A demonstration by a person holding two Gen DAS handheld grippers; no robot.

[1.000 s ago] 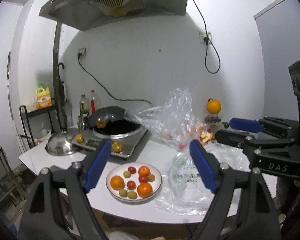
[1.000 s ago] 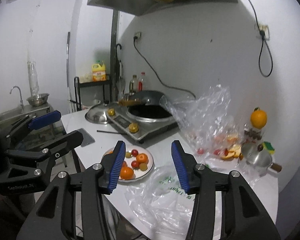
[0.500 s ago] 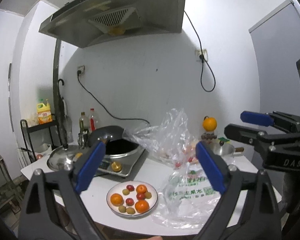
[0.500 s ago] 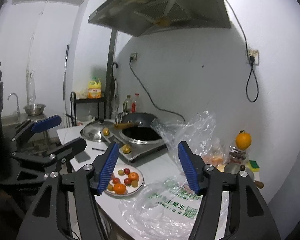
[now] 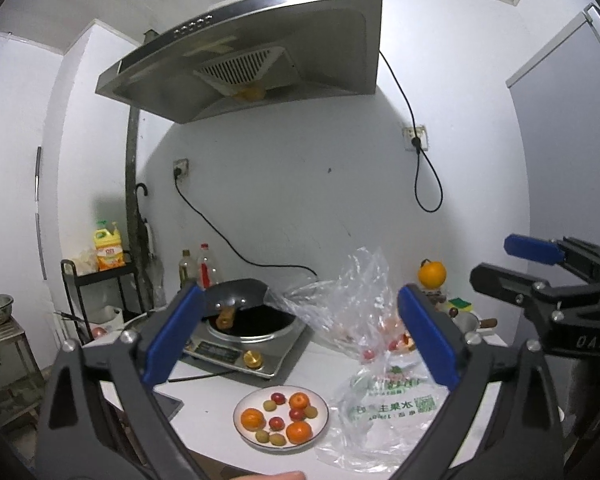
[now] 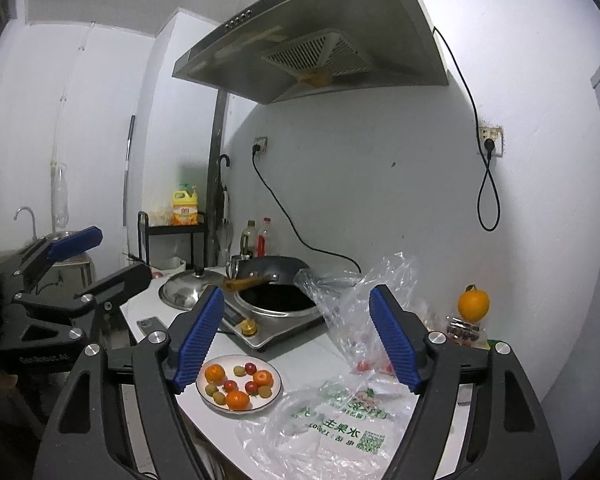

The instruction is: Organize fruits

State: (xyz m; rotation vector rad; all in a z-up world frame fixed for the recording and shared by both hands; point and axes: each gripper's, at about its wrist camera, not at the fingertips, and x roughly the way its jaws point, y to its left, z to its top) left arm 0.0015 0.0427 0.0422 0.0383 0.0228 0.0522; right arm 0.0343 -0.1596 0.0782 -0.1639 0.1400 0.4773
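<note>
White counter (image 5: 220,390): round plate (image 5: 320,404), crinkled plastic bag (image 5: 380,408).

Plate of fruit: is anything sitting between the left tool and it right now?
Nothing visible. The left tool hangs above the table, jaws opening and empty, with clear air down to the plate of fruit. The printed plastic bag lies beside the plate's right edge, not over it.

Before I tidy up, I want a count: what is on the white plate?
The white plate holds three oranges, three small red fruits and four small green ones. Nothing covers them; what lies beneath them stays hidden.
</note>
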